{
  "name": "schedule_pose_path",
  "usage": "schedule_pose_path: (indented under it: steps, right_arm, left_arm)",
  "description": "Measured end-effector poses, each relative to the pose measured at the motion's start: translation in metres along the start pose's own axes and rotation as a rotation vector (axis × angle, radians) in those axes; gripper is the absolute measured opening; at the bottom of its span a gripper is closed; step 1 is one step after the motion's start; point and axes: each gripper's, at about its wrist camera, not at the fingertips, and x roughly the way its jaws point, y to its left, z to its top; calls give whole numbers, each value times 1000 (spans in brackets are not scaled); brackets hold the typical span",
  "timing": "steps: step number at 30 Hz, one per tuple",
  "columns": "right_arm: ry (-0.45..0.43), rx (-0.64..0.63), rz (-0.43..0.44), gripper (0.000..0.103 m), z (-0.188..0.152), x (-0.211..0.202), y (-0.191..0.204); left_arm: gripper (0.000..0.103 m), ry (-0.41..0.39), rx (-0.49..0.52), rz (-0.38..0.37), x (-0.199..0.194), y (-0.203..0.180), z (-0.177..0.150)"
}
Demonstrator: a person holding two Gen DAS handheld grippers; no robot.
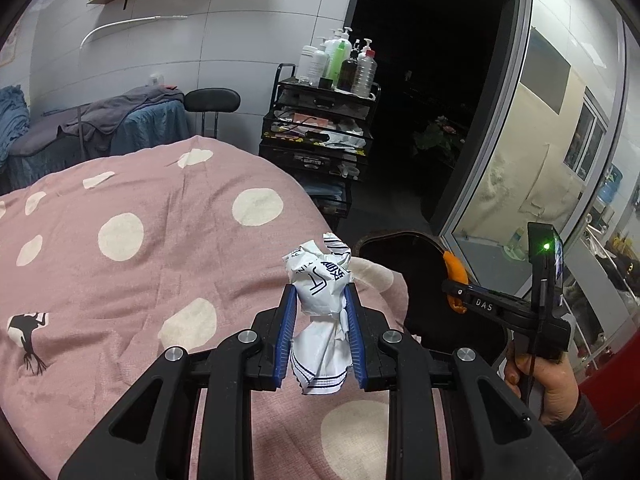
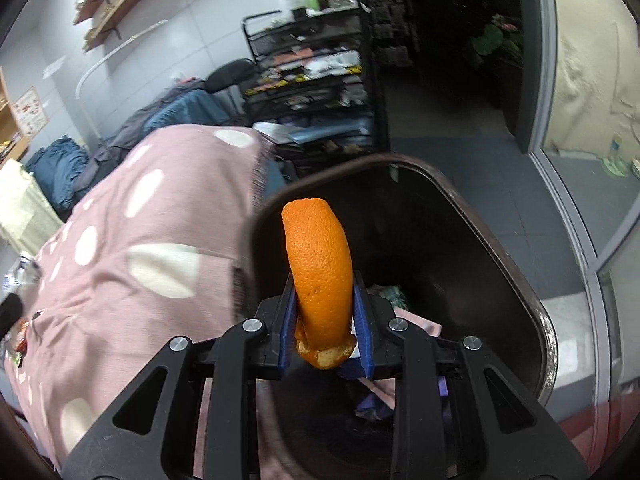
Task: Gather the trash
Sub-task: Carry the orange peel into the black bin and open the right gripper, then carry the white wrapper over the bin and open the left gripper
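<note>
My left gripper (image 1: 320,300) is shut on a crumpled white paper wrapper (image 1: 320,280) with dark print, held above the pink polka-dot blanket (image 1: 140,240). My right gripper (image 2: 324,304) is shut on a strip of orange peel (image 2: 320,268) and holds it over the open dark trash bin (image 2: 460,240). In the left wrist view the right gripper (image 1: 460,288) shows at the right with the peel (image 1: 456,272), over the same bin (image 1: 404,256) beside the bed.
A black wire cart (image 1: 320,132) with bottles stands beyond the bed. A dark doorway (image 1: 432,80) and a glass partition (image 1: 540,140) lie to the right. The bin holds some trash (image 2: 384,376) at its bottom. Blue bedding (image 1: 100,128) lies behind.
</note>
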Motion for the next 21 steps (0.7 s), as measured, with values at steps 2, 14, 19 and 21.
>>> schedule_pose_path:
  steps: [2, 14, 19, 21]
  right_arm:
    - [13, 7, -13, 27, -1, 5, -5]
    - [7, 69, -59, 69, -18, 11, -27]
    - [-34, 75, -65, 75, -20, 2, -28]
    - [-69, 77, -71, 77, -22, -7, -27]
  left_arm:
    - [25, 2, 8, -6, 2, -4, 1]
    - [25, 22, 44, -33, 13, -19, 4]
    - [25, 27, 51, -57, 19, -24, 9]
    - [25, 32, 58, -68, 23, -27, 11]
